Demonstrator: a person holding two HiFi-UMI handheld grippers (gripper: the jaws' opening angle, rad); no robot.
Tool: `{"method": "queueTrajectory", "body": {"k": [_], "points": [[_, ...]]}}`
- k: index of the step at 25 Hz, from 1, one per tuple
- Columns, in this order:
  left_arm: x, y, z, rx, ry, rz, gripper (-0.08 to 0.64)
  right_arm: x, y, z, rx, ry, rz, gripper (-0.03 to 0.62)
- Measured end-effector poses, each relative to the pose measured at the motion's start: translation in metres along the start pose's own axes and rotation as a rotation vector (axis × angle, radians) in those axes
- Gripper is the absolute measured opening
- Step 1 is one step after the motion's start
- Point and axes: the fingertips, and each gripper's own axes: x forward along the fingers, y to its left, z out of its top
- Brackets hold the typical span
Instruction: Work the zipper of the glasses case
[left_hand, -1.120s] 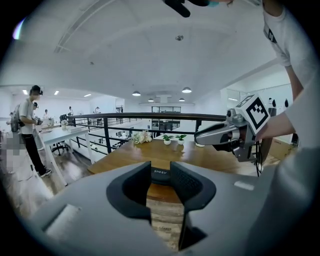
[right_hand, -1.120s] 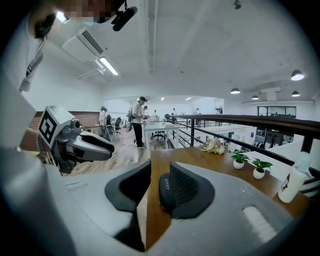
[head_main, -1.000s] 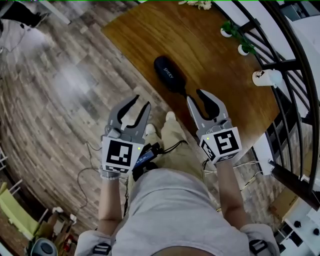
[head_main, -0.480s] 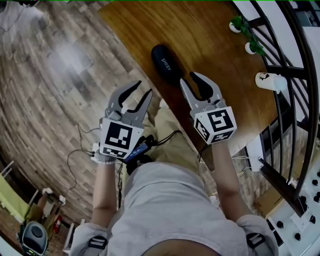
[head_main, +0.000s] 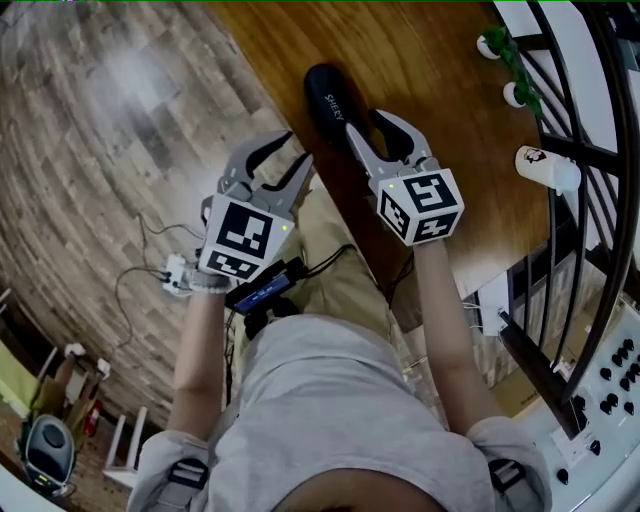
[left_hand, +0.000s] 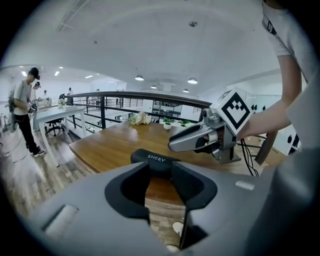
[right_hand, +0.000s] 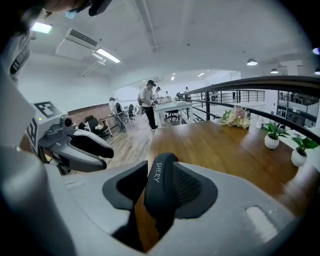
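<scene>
Right gripper (head_main: 368, 128) jaws are opening, with the black glasses case (head_main: 328, 100) end sitting between them, unsqueezed. Left gripper (head_main: 290, 152) jaws are opening on nothing, the case lying just ahead.

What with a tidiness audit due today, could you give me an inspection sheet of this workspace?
Surface: brown wooden table, bare around the case.
Job's things: black oval zip-up glasses case with white lettering, lying near the table's edge; zipper position not visible.
Clutter: two white pots of green plants and a white cylindrical object on the railing side.
Grippers: left hand-held gripper, jaws opening, nothing between them; right hand-held gripper, jaws opening, case lined up in the gap, not pressed.
Cables: black cable at the person's waist; white adapter with cord on the floor.
Surroundings: grey plank floor, black metal railing, people at a distant white desk.
</scene>
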Motion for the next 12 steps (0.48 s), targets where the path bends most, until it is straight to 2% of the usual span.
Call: {"method": "queueTrajectory", "body": {"k": [12], "points": [[0.03,-0.009,-0.028,-0.007,0.069,-0.016,0.144,0.038,-0.01,-0.024,0.021,0.089,0.059,0.189]]}}
